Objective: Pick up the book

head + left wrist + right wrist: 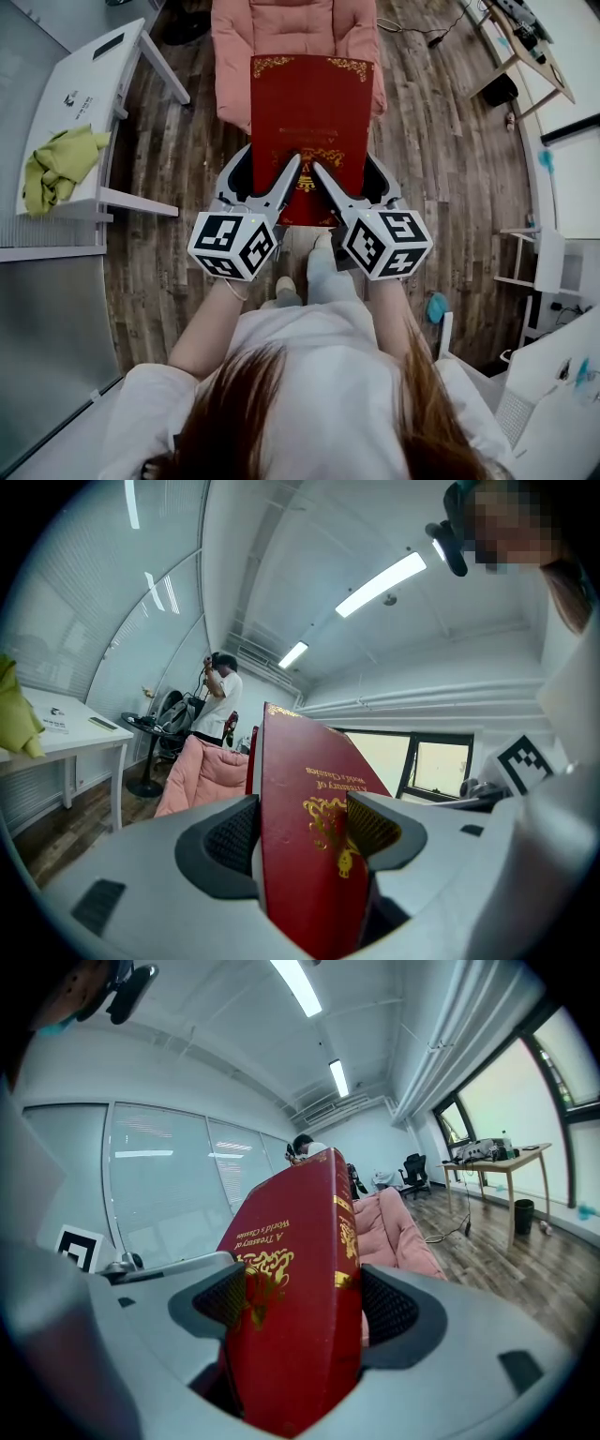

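Head view: I have the book [311,112] clamped from its near short edge. The left gripper [267,167] bites that edge toward 7 o'clock and the right gripper [349,171] toward 5 o'clock. The red cover faces up at me. Its long axis runs from 6 to 12 o'clock, and the far end reaches over the pink seat [291,28]. The book hangs clear of the floor [441,159]. A table [89,75] with a cloth [56,167] sits off at 9 o'clock.

Left gripper view: the book [300,761] stands edge-on between the jaws and points away toward 12 o'clock. The left gripper [302,829] is partly open, with both pads pressed on the covers. The gold-printed cover faces the pad at 3 o'clock.

Right gripper view: the book [300,1241] again fills the gap, rising toward 12 o'clock. The right gripper [306,1309] is closed on it at about the same width. The gold-banded spine lies toward the pad at 3 o'clock and the cover toward 9.
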The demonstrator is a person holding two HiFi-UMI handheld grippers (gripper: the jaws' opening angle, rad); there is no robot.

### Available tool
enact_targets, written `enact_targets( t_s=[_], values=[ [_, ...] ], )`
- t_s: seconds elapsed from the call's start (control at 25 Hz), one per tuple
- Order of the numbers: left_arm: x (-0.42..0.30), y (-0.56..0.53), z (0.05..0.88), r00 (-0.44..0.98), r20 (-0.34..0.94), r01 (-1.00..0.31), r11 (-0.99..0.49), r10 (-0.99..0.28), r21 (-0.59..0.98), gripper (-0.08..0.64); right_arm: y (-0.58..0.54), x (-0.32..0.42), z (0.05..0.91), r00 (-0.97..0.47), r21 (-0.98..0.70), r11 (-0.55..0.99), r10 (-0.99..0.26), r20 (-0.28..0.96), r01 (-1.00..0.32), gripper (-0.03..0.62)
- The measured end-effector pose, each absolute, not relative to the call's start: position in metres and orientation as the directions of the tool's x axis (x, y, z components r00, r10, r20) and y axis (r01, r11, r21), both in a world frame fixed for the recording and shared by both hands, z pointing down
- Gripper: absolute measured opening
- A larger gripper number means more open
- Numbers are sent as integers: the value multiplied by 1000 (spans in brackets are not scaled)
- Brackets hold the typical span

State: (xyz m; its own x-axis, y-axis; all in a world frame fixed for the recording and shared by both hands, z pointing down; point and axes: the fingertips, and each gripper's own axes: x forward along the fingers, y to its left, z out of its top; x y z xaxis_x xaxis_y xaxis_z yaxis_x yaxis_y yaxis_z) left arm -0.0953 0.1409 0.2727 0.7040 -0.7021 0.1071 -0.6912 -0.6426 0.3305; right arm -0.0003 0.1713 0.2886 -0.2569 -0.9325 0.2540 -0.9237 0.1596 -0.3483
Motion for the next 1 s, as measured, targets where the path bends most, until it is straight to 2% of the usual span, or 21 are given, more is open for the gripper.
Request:
enact_targets(
  t_s=[0.52,1.0],
  values=[
    [-96,171,255,649,81,-735,-596,-757,323,281,195,1,270,-312,-315,230,-919,242,-921,380],
    [-91,179,254,654,80,-731,-601,-752,322,281,203,6,268,-306,-315,223,-921,242,-922,380]
  ],
)
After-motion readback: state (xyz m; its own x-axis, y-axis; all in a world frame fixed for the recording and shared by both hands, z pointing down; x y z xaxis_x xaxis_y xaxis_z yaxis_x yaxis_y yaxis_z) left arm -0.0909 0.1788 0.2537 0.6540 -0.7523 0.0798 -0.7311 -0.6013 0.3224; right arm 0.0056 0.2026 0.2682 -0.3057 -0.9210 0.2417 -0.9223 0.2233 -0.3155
